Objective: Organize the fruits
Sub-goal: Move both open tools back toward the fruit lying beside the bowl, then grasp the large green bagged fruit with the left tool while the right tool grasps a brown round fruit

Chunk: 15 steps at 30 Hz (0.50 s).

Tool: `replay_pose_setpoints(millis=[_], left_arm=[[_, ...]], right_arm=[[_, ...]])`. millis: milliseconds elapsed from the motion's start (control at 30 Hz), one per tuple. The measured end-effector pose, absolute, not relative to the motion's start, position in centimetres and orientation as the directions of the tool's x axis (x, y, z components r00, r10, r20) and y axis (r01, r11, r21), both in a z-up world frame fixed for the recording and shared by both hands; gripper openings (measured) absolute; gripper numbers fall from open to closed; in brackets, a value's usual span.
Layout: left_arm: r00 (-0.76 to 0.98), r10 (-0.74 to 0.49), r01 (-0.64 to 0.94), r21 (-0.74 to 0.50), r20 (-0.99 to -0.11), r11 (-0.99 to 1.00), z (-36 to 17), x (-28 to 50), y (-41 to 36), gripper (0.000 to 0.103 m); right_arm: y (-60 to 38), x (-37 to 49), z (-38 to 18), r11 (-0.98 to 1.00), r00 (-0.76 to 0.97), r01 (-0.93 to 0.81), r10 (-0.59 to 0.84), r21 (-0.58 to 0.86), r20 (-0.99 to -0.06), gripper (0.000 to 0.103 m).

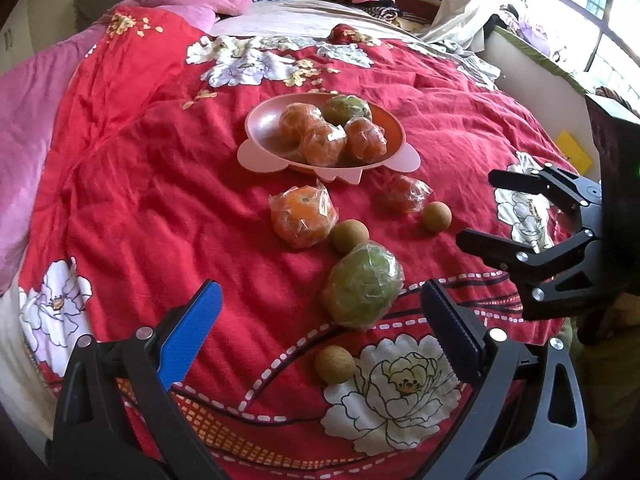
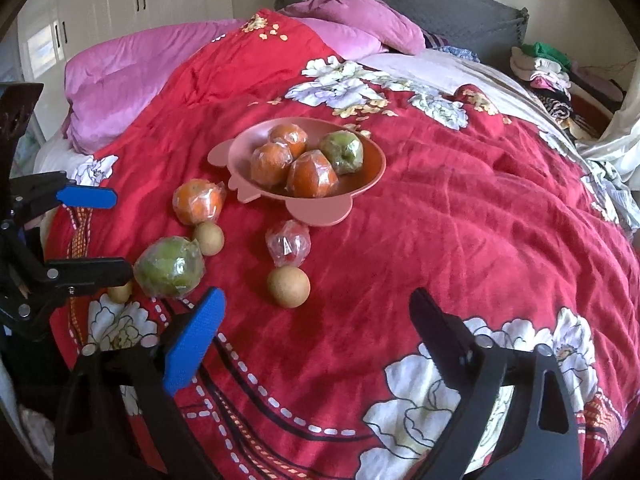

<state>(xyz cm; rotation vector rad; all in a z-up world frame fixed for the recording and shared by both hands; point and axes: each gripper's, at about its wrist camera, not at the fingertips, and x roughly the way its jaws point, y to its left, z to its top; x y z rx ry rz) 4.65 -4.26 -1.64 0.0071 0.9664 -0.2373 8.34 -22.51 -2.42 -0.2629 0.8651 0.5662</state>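
Fruit lies partly sorted on the red floral quilt (image 2: pixel 460 220). The pink bowl (image 2: pixel 372 168) already holds three wrapped oranges and one wrapped green fruit. Loose fruit sits on the near side of the bowl: a wrapped orange (image 2: pixel 197 203), a small wrapped red fruit (image 2: pixel 288 243), a wrapped green citrus (image 2: pixel 170 267), and small round brown fruits, one (image 2: pixel 289 286) just nearer than the red one.

Both tools are spread and hold nothing. The right tool (image 2: pixel 316 332) hovers near side of the bowl, the brown fruit just ahead of its opening; the left tool (image 1: pixel 322 316) brackets the green citrus without touching it.

Judgement: the right tool should centre on that brown fruit, close gently because it may roll, and lift clear of the bowl rim.

Only the left view shows a fourth loose brown fruit (image 1: pixel 335 364) plainly and the window beyond the bowl; only the right view shows the wardrobe doors.
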Motion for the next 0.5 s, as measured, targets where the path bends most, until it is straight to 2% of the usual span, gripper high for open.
replay_pose_setpoints(millis=[200, 233, 300, 500], left_arm=[[0.536, -0.219, 0.216, -0.118, -0.815, 0.969, -2.03, 4.68, -4.43, 0.087], [0.533, -0.224, 0.22, -0.122, -0.816, 0.968, -2.1, 4.72, -4.47, 0.084], [0.528, -0.234, 0.228, -0.129, -0.816, 0.965, -2.21, 4.75, -4.61, 0.08], [0.506, -0.266, 0.262, -0.148, -0.82, 0.954, -2.65, 4.82, -5.18, 0.068]], right_arm=[[-22.5, 8.6, -2.98, 0.819, 0.498, -0.573, 0.376, 0.029, -0.781, 0.076], [-22.49, 8.66, -3.06, 0.82, 0.497, -0.572, 0.379, 0.033, -0.78, 0.075], [-22.47, 8.75, -3.25, 0.818, 0.491, -0.574, 0.385, 0.042, -0.782, 0.067], [-22.4, 8.88, -3.52, 0.811, 0.475, -0.581, 0.406, 0.068, -0.781, 0.051]])
